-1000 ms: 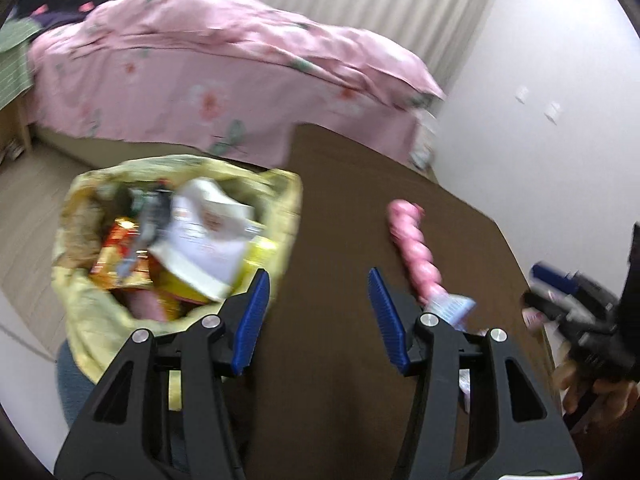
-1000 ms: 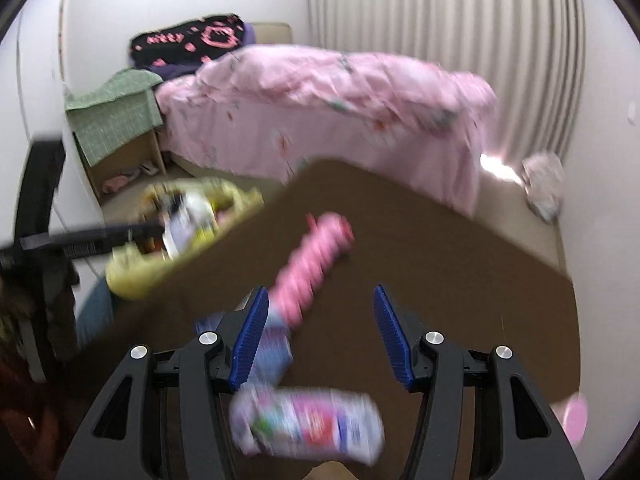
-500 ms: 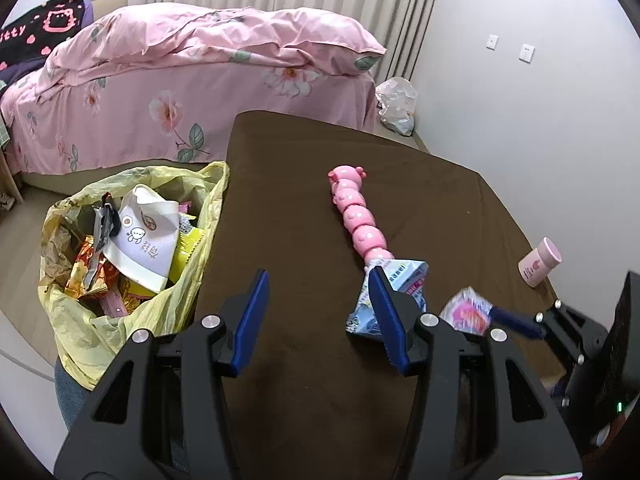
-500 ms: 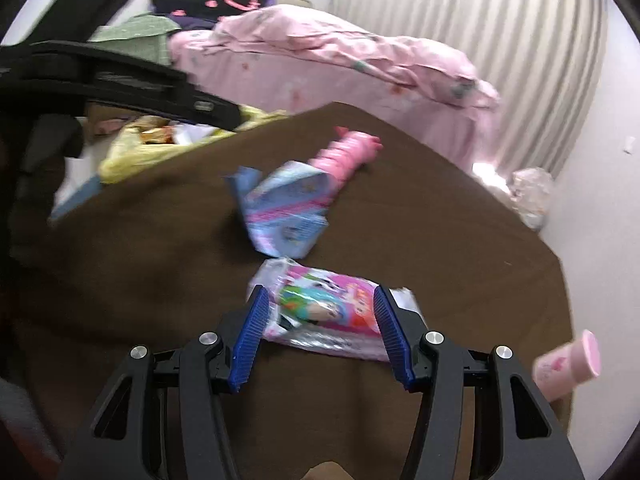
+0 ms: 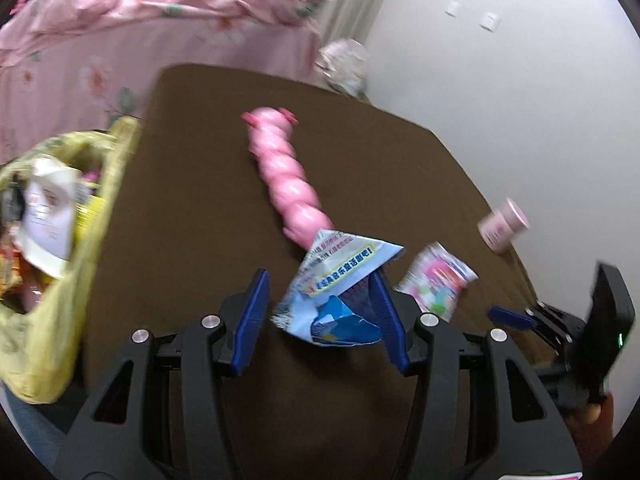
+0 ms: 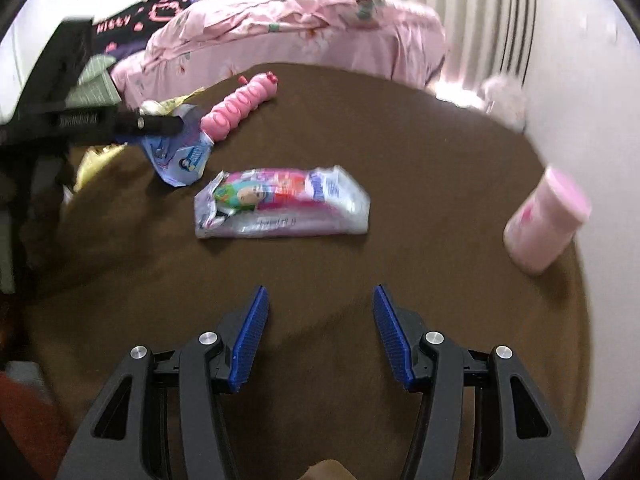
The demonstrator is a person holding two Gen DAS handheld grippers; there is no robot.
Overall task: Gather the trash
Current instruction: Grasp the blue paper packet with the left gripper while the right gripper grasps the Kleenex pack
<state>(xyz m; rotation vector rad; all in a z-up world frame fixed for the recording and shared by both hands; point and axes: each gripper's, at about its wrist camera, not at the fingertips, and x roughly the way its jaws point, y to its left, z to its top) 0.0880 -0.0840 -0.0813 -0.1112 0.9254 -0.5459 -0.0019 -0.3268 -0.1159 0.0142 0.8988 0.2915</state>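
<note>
Firstly, writing: the blue-and-white wrapper (image 5: 338,288) carries a yellow strip of Chinese characters, too blurred to read; the black pillow (image 6: 136,16) on the bed (image 6: 304,28) shows pink lettering that looks like "kitty".
Left gripper (image 5: 320,322): fingers spread wide, the wrapper lying between them on the brown table (image 5: 192,184), its right part against the right blue pad (image 5: 386,312); whether the left pad touches it I cannot tell.
Right gripper (image 6: 318,336): fingers released and wide apart, hovering over bare table with nothing between them.
Pink snack packet (image 6: 280,202): flat on the table ahead of the right gripper, printed with a cartoon figure; its small text is unreadable.
Pink caterpillar toy (image 5: 284,180): stretched along the table, its near end just beside the wrapper.
Pink jar (image 6: 544,220): tilted, near the table's right edge, well apart from the packet.
Yellow trash bag (image 5: 52,264): open at the table's left side, stuffed with wrappers and a white paper bag (image 5: 46,216).
</note>
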